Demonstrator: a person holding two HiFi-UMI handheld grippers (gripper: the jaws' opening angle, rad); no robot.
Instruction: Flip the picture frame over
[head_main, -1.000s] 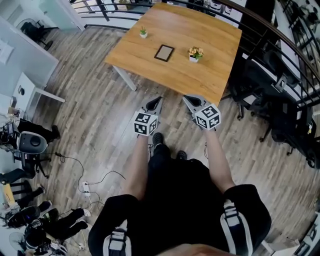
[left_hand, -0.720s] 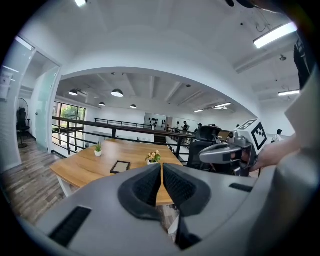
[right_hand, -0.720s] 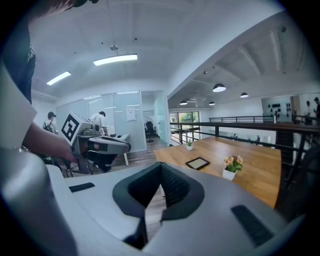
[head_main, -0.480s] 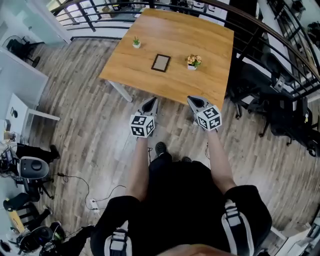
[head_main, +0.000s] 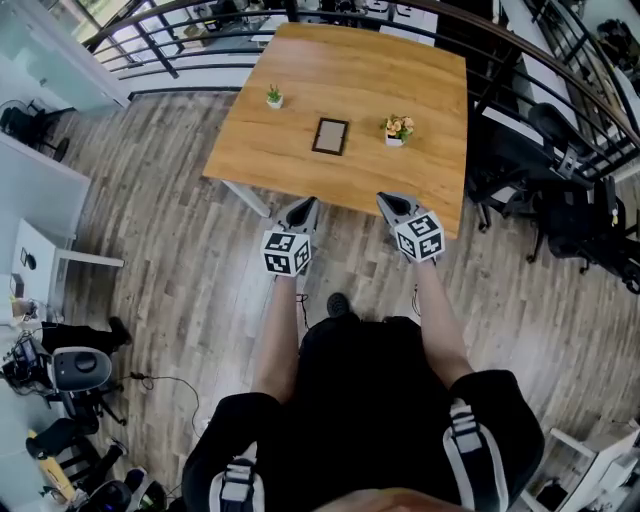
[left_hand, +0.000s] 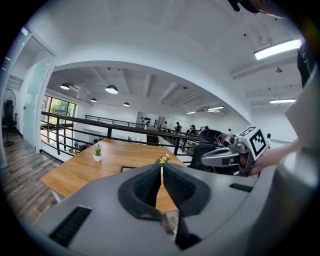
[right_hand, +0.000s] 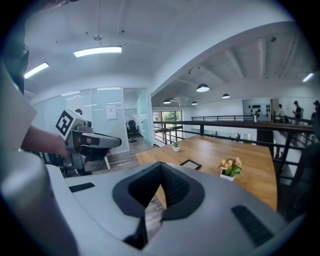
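The dark-rimmed rectangular picture frame (head_main: 330, 136) lies flat near the middle of the light-brown wooden surface (head_main: 350, 60). To its left, nearer the far left corner, stands a small green plant in a white pot (head_main: 273, 96). Just to its right stands a white pot of orange and yellow flowers (head_main: 398, 129). All three sit apart from one another.

The person stands on the grey-brown plank floor (head_main: 170, 220) at the near side of the surface, both arms stretched forward. The left claw (head_main: 308, 205) and the right claw (head_main: 388, 201) are side by side. In the head view their tips line up with the near edge of the surface, well short of the picture frame.

In the left gripper view the left claw (left_hand: 161, 172) is clenched, its jaws pressed together with nothing between them. The picture frame (left_hand: 128, 168) shows beyond it on the surface. In the right gripper view the right claw (right_hand: 161, 170) is likewise clenched and empty, with the picture frame (right_hand: 190, 163) ahead and slightly right of its tips.

A black metal railing (head_main: 180, 30) runs past the far and right sides of the surface, with dark office chairs (head_main: 570, 220) to the right of it.
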